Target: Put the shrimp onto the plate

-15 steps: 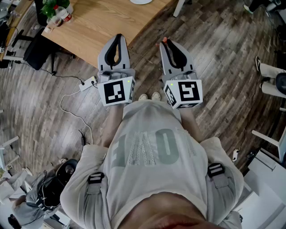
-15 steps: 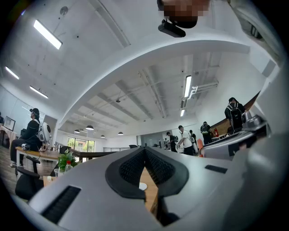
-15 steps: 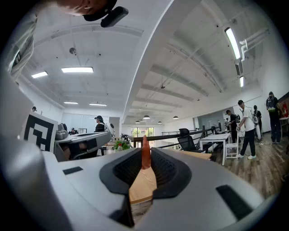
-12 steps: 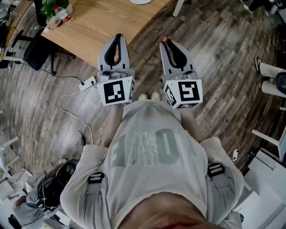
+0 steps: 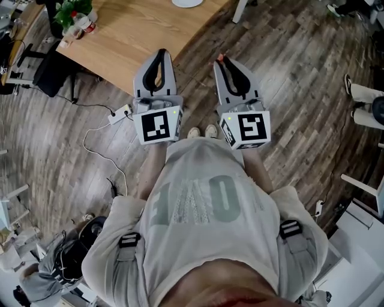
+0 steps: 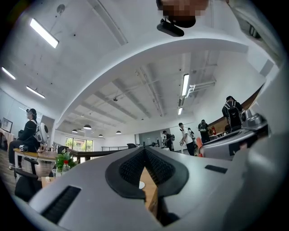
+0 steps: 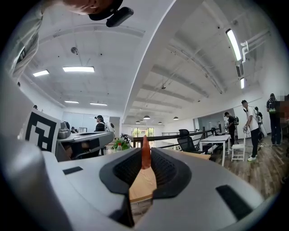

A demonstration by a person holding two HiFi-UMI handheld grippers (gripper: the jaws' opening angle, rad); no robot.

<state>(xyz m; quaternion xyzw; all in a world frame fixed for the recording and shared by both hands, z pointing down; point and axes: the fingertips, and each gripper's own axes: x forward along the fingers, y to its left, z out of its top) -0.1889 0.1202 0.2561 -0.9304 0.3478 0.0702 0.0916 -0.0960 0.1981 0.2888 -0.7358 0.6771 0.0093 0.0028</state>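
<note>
**Shrimp pinched in the right gripper, short of the table**

Head view: the person [image 5: 204, 210] stands just off the near corner of the wooden table [image 5: 126, 36], and their torso fills the lower frame, hiding both hands. The left gripper [image 5: 159, 54] points at the table, with its tips showing over the near corner; how high it is above the table cannot be judged. The right gripper [image 5: 227, 61] is just right of that corner, over the plank floor [image 5: 288, 72]. A small orange shrimp [image 5: 220, 57] pokes from its tips. The plate [image 5: 187, 2] lies on the far part of the table and is cut off by the top edge, so only a white sliver shows. A plant [image 5: 72, 12] stands at the table's left end. A power strip [image 5: 120, 113] and a cable [image 5: 99, 150] lie on the floor below the table's near edge. Shoe tips [image 5: 201, 131] peek out between the grippers.

Left gripper view: the left gripper's [image 6: 144, 151] jaws are clenched, tips meeting, with nothing between them. Through the slot behind them the table [image 6: 149, 191] shows, with a white speck too small to name. The right gripper's body blocks the right side. People stand beyond the table, small and dim.

Right gripper view: the right gripper [image 7: 145, 155] grasps the shrimp [image 7: 145, 153], which stands upright between the pads, only its narrow orange end clear. Below it a strip of table [image 7: 142, 185] shows, with the plant [image 7: 121, 144] at the table's far left.
</note>
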